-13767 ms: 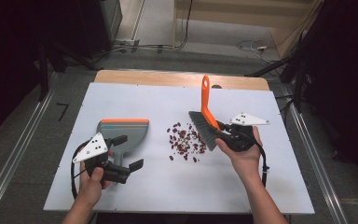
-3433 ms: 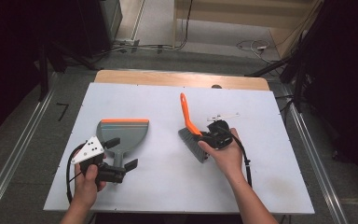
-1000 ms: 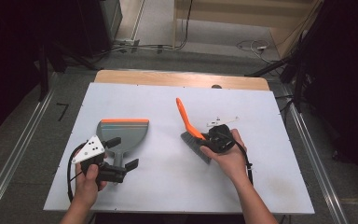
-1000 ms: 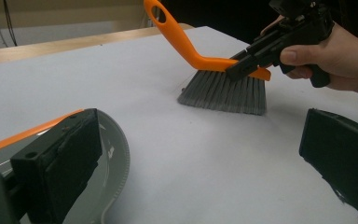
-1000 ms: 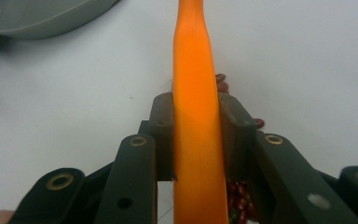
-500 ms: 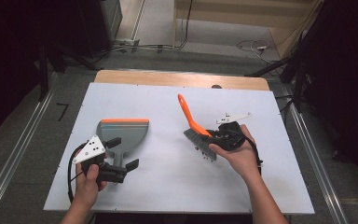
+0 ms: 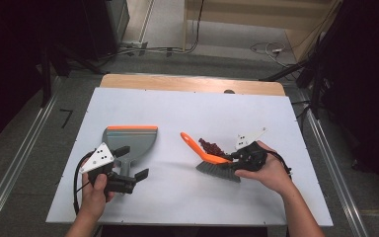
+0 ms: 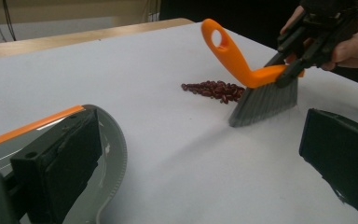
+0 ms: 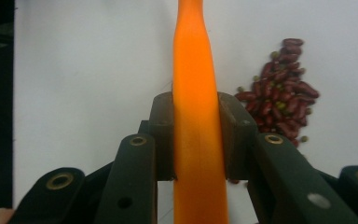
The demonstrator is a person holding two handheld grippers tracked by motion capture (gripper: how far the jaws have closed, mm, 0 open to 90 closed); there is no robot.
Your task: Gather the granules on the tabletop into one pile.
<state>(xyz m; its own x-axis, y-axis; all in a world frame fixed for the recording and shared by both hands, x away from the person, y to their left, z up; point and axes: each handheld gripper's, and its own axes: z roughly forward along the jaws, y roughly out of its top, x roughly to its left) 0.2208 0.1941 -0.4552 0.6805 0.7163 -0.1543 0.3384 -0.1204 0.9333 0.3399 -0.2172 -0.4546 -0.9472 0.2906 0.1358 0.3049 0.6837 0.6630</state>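
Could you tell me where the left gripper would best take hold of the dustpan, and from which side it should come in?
Probably by the dark handle of the dustpan, at its near end, coming from the person's side. The pan lies flat with its orange lip turned away, so only the handle offers something narrow for two jaws. The left gripper is open just short of it, with the handle showing beside one jaw in the left gripper view.

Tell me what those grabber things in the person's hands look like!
Both tongs are black. The left tongs carry a white three-cornered plate with small dark dots and trail a black cable that loops by the wrist. The right tongs have a plate like it. Brass-coloured pins show in their joints. The forearms are bare, no sleeves.
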